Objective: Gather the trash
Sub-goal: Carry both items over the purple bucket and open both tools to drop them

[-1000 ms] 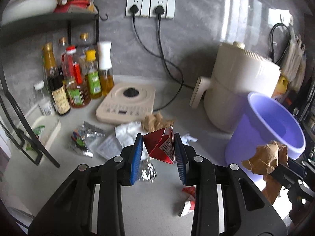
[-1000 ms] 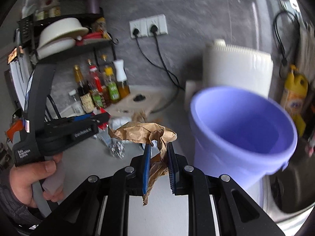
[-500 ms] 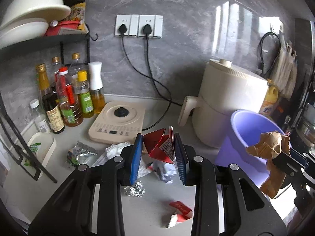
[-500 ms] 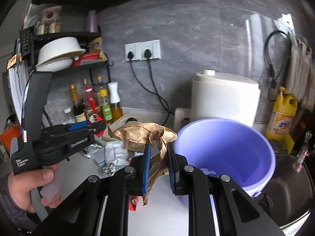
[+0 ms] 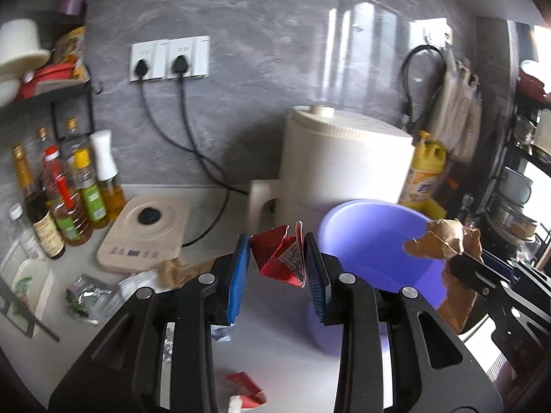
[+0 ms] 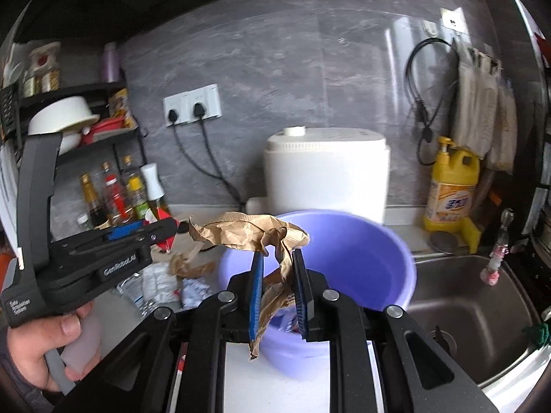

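Observation:
My left gripper (image 5: pixel 275 268) is shut on a torn red carton piece (image 5: pixel 279 261) and holds it above the counter, just left of the purple bucket (image 5: pixel 372 241). My right gripper (image 6: pixel 277 285) is shut on crumpled brown paper (image 6: pixel 251 230) and holds it over the near rim of the purple bucket (image 6: pixel 361 251); the paper also shows in the left wrist view (image 5: pixel 444 241). More trash lies on the counter: foil wrappers (image 5: pixel 86 292), white wrappers (image 6: pixel 155 282), brown paper scraps (image 6: pixel 186 265) and red scraps (image 5: pixel 244 389).
A white appliance (image 5: pixel 344 158) stands behind the bucket. A cream induction cooker (image 5: pixel 144 237), several sauce bottles (image 5: pixel 65 199) and a shelf rack stand at the left. A steel sink (image 6: pixel 465 309) and a yellow detergent bottle (image 6: pixel 451 189) are at the right.
Both grippers have lifted and moved right toward the bucket with their trash still held. The right gripper's paper is now over the bucket's rim.

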`<state>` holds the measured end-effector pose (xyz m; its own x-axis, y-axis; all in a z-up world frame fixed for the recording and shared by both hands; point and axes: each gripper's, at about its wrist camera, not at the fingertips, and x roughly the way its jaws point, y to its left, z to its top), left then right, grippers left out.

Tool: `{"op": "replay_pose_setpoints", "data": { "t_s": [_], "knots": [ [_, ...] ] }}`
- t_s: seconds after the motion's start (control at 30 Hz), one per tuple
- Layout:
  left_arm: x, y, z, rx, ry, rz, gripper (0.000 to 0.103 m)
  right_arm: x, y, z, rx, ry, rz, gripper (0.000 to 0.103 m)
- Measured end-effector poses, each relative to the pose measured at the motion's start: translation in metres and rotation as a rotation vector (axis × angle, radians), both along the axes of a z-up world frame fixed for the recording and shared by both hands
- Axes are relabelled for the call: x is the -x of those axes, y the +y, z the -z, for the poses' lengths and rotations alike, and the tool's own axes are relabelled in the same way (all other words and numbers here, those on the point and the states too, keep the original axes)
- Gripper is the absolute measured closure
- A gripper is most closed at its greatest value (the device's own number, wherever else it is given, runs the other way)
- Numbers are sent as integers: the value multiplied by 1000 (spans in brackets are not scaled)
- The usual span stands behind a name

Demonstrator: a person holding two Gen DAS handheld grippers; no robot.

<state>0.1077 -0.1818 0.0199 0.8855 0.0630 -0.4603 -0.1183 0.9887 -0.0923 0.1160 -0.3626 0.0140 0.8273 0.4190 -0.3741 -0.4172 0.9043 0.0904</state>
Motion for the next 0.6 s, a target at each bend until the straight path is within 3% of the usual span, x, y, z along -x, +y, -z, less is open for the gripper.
{"op": "replay_pose_setpoints", "data": {
  "t_s": [0.1, 0.13, 0.17, 0.6],
  "knots": [
    [-6, -11, -5, -13, -8, 27, 71, -8, -10, 4, -16, 16, 39, 79],
    [-8, -14, -6, -16, -8, 35, 71, -11, -11, 6, -13, 29, 48, 66],
    [-11, -17, -8, -20, -7, 44, 71, -13, -14, 9, -16, 45, 59, 61],
    [-35, -46, -6, -27, 14, 133, 71, -6, -48, 20, -43, 73, 149, 60]
  ]
}}
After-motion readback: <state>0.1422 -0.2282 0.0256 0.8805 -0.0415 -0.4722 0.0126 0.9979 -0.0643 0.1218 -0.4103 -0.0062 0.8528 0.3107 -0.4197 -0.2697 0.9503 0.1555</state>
